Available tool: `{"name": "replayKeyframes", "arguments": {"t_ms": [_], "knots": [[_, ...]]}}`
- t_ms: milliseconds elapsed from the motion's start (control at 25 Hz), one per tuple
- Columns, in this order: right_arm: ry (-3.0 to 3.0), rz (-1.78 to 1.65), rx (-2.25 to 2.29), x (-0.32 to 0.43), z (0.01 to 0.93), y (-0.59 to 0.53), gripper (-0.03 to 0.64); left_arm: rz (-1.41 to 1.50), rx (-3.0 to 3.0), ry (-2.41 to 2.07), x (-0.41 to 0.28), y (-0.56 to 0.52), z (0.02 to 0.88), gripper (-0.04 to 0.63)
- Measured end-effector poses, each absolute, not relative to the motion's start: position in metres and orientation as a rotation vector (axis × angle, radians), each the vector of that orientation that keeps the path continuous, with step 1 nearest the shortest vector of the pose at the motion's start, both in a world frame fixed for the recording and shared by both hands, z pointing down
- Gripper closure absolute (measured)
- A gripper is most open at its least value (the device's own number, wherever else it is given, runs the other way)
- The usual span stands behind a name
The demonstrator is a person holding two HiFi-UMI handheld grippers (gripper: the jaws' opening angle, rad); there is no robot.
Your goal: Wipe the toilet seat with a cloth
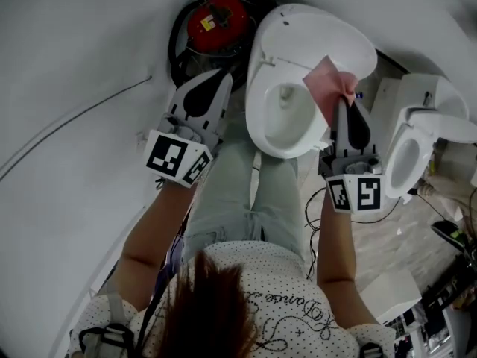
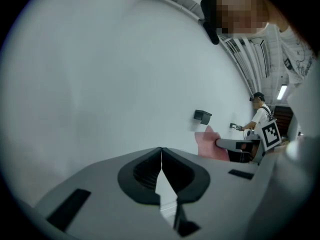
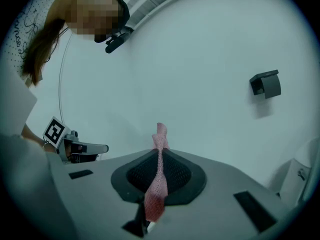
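Pink cloth (image 1: pixel 328 88) is hanging over the toilet seat (image 1: pixel 258 103), on its right side; the right gripper (image 1: pixel 348 101) is pinching a thin fold between its fingers. The left gripper (image 1: pixel 223 74) is idling left of the seat, fingers closed on nothing. Risk: wiping drag could tug that fold free.
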State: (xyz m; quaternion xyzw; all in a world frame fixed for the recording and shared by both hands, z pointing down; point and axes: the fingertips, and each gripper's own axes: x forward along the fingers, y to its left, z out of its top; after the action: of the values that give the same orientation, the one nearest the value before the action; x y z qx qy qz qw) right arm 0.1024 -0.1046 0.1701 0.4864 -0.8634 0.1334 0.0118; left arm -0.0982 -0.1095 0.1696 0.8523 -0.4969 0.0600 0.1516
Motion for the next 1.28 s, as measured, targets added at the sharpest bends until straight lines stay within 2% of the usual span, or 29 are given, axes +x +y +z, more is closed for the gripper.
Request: {"name": "replayKeyframes", "arguments": {"t_ms": [600,1280], "knots": [[-2.52,0.63,1.65,0.073,0.324,-0.13,0.582,0.184,2.356,-1.454,-0.142,-0.15,0.296,0.6],[-2.472,0.642,1.551,0.029,0.494,-0.167,0.581,0.164,2.291,-1.47,-0.139,-0.16,0.426,0.6]]}}
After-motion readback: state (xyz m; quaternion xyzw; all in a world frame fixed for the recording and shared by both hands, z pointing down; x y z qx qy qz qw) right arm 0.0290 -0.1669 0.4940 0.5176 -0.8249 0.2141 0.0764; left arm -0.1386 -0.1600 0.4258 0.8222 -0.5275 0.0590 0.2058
